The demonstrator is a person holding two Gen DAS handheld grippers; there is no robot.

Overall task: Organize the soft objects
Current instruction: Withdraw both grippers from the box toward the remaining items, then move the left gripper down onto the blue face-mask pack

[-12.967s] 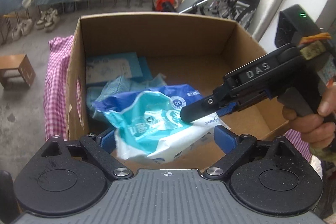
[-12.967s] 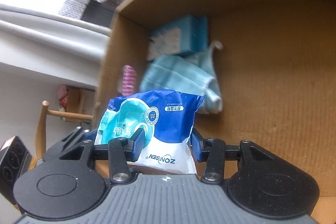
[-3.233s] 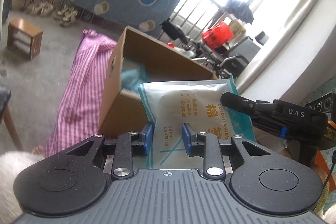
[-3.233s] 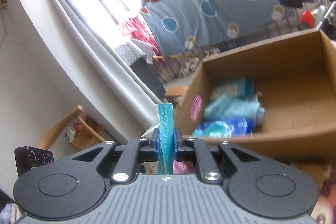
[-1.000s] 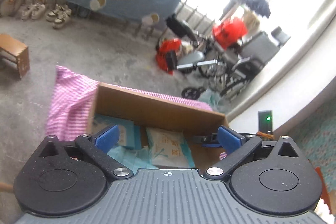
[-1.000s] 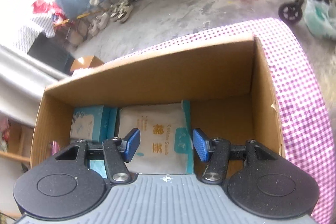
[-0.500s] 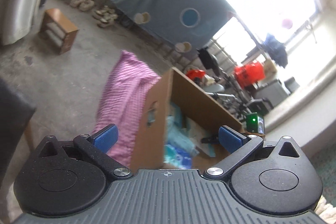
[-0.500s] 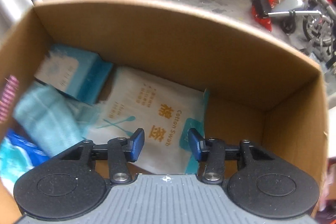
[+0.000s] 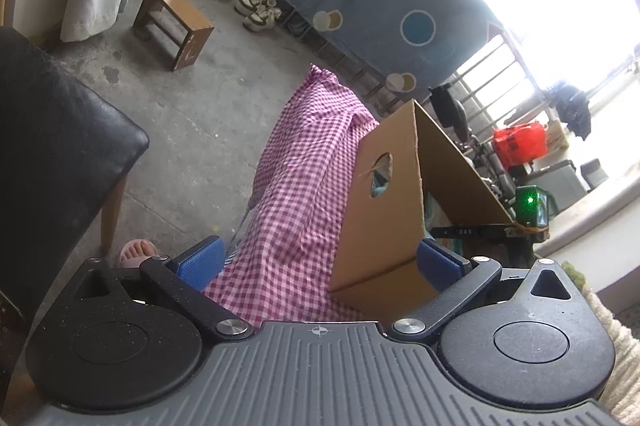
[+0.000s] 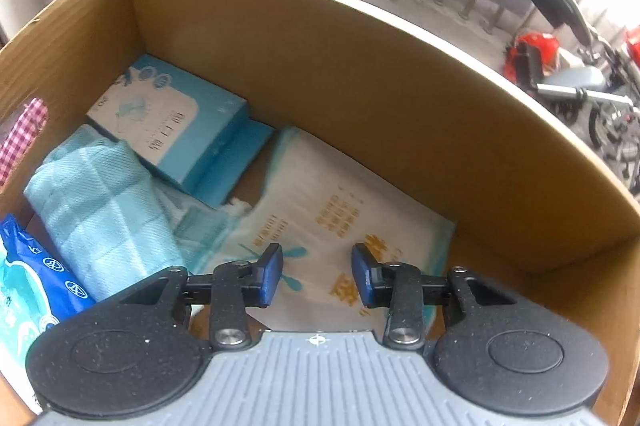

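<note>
Right wrist view, cardboard box [image 10: 360, 74] holding cotton swab pack [image 10: 340, 210], towel [image 10: 96, 202], right hand-held gripper [image 10: 317, 276] parted, empty

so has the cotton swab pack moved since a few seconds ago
Yes. Then it was held up in front of the box; now the cotton swab pack lies flat inside the cardboard box, beside the blue tissue box.

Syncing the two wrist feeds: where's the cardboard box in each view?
Left wrist: cardboard box right of centre, seen from outside, its handle-hole wall facing the camera, standing on the checked cloth.
Right wrist: cardboard box fills the frame, seen from above, the cotton swab pack lying inside.
Shared landmark: the handle hole, with pink check showing through it in the right view.
</note>
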